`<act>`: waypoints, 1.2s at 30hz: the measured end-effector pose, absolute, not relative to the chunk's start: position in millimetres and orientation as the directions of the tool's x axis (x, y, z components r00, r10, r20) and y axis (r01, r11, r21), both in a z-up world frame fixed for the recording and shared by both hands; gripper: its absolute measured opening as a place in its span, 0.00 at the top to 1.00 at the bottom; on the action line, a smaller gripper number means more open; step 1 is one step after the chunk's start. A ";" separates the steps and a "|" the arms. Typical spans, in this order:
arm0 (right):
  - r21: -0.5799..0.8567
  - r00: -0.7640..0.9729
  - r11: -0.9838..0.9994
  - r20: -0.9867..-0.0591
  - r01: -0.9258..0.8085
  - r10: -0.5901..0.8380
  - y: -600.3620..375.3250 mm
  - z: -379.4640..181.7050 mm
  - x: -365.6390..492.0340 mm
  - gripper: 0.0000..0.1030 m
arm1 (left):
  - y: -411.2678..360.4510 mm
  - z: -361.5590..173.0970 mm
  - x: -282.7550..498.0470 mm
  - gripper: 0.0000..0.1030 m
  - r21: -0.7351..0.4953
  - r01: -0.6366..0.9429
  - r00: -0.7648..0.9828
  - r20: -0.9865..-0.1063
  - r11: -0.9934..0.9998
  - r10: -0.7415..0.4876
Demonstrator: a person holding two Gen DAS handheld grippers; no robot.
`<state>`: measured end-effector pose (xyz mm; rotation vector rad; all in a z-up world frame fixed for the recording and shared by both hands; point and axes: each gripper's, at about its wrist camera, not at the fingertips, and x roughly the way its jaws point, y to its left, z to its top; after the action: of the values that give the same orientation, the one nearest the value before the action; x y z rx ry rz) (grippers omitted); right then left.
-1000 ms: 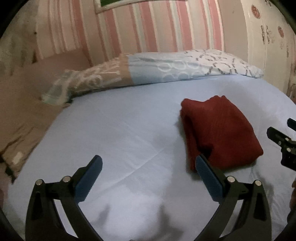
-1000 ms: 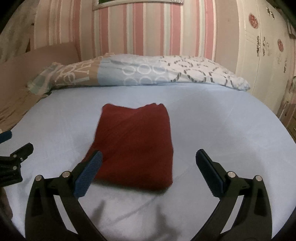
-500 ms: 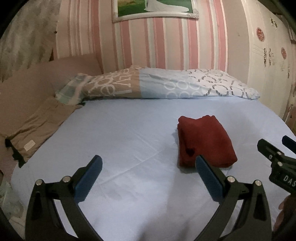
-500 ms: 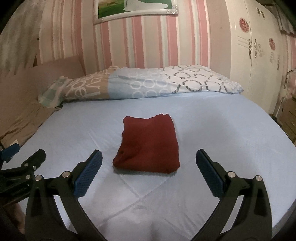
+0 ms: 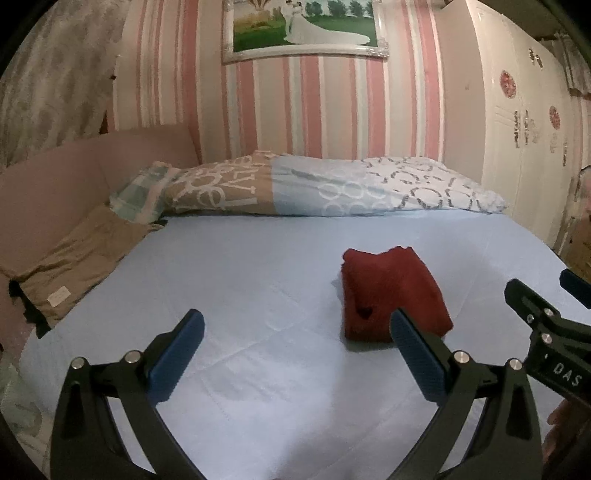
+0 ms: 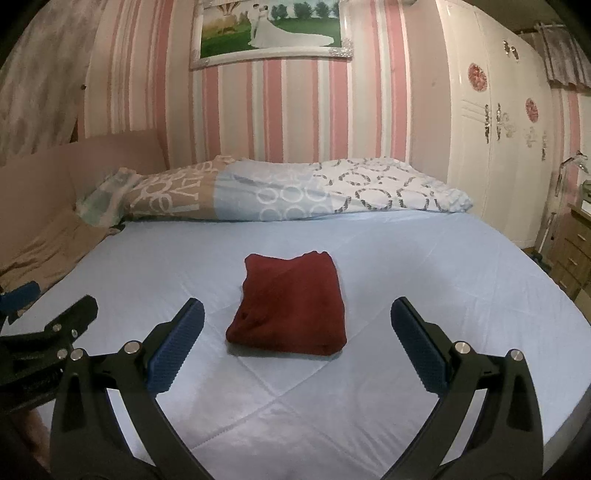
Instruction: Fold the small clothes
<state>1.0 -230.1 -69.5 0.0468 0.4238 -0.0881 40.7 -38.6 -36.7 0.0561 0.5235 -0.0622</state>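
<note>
Dark-red knit garment (image 6: 290,302) lies folded mid-bed on the pale blue sheet (image 6: 424,266), soft and light I reckon, so with left gripper (image 5: 295,354) and right gripper (image 6: 295,350) spread empty, I'd pinch its near edge.

Framed picture (image 5: 303,27) cropped at top edge; right gripper (image 5: 554,314) partly out of frame at right; tan cloth's label (image 5: 59,295) text illegible.

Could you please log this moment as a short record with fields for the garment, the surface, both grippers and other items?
garment: red garment, folded, lying flat
surface: light blue bed sheet
left gripper: open, holding nothing
right gripper: open, holding nothing
other items: patterned pillow at the headboard end; tan cloth at the bed's left edge
</note>
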 end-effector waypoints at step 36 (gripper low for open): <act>0.053 0.904 0.989 -0.416 0.135 -0.101 -241.5 -80.0 -11.6 0.03 | -45.4 -28.7 24.4 0.02 0.079 0.037 0.897 -0.443 0.996 0.001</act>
<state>-11.6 -241.5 -80.0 0.0808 0.4255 -0.1222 24.4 -45.4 -28.7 0.0859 0.4586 -0.0188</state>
